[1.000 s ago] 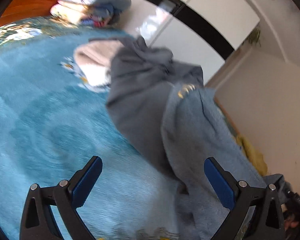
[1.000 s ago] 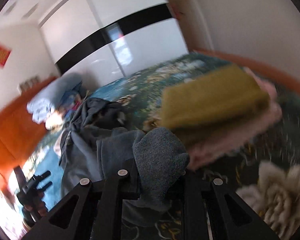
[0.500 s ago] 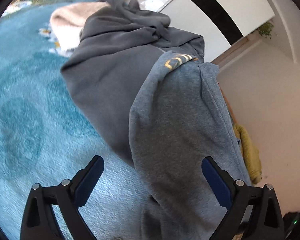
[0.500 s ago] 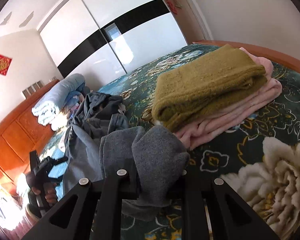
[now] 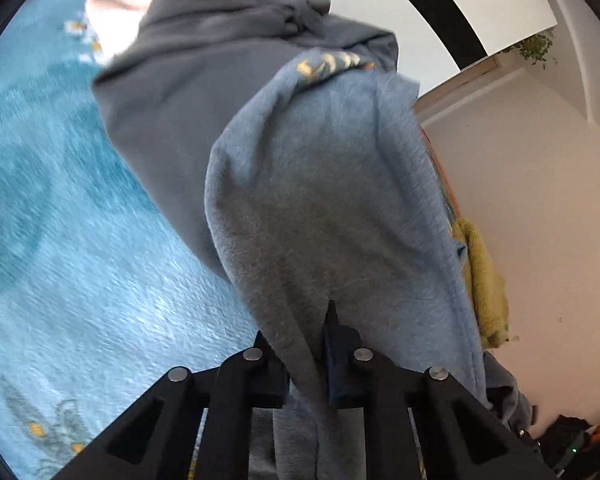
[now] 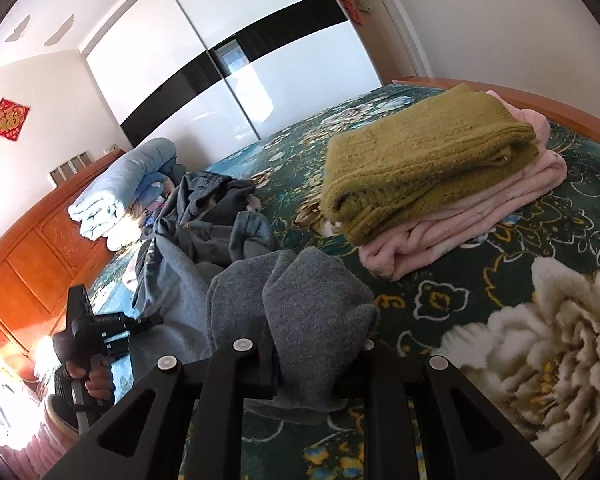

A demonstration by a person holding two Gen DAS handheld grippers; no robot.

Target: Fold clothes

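My left gripper is closing its jaws on an edge of the grey-blue sweater, which lies across the bed. My right gripper pinches another bunched part of it. I think the risk is a thin bite: if I lift now, the heavy fleece may slip out, or drag the folded pile nearby.

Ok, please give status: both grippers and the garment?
Left gripper closing on grey garment. Right gripper shut on same garment's other end. Folded stack alongside, clear.
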